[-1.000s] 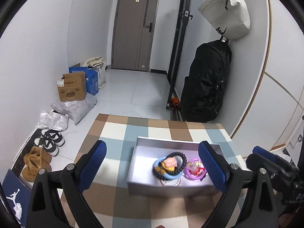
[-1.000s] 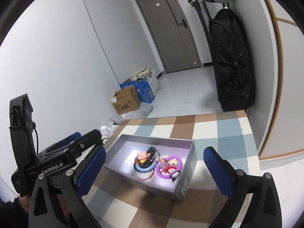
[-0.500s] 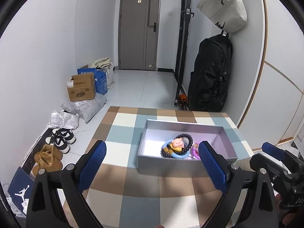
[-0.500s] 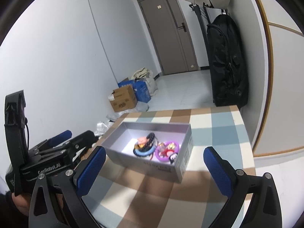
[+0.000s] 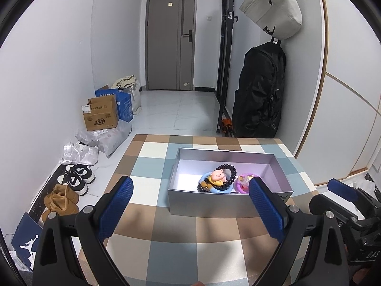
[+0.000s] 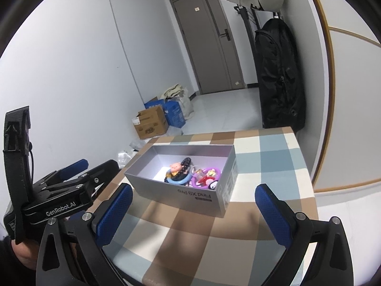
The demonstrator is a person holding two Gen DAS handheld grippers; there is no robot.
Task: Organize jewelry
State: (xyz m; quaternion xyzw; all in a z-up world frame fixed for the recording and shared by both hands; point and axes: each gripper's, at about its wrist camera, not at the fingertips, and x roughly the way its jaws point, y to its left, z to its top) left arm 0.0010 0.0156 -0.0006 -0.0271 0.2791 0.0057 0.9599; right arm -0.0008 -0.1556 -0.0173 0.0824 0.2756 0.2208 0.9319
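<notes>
- Silver-grey cardboard box (image 5: 229, 205) sits open on the checked tablecloth (image 5: 171, 250), toward the table's far right corner, its printed long side facing the near edge.
- Black bead bracelet (image 5: 232, 170) lies inside the box, against the near wall, looped over a blue ring (image 5: 220, 190).
- Pink pig figure (image 5: 218, 176) rests on the blue ring, inside the bead loop.
- Purple ring (image 5: 241, 187) with small red and white charms lies just beside the blue ring, on its right, also against the near wall.
- Left gripper (image 5: 190, 199) hovers above the table's near edge with its blue-padded jaws spread wide and nothing between them; the box is beyond the fingertips, apart from them.
- Right gripper (image 6: 194, 205) hovers over the near right part of the table, jaws likewise spread wide and empty, with the box ahead of them.
- Left gripper's body, held in a person's hand (image 6: 22, 253), shows at the left of the right wrist view.
- Black backpack (image 5: 259, 95) hangs on the wall beyond the table's far edge.
</notes>
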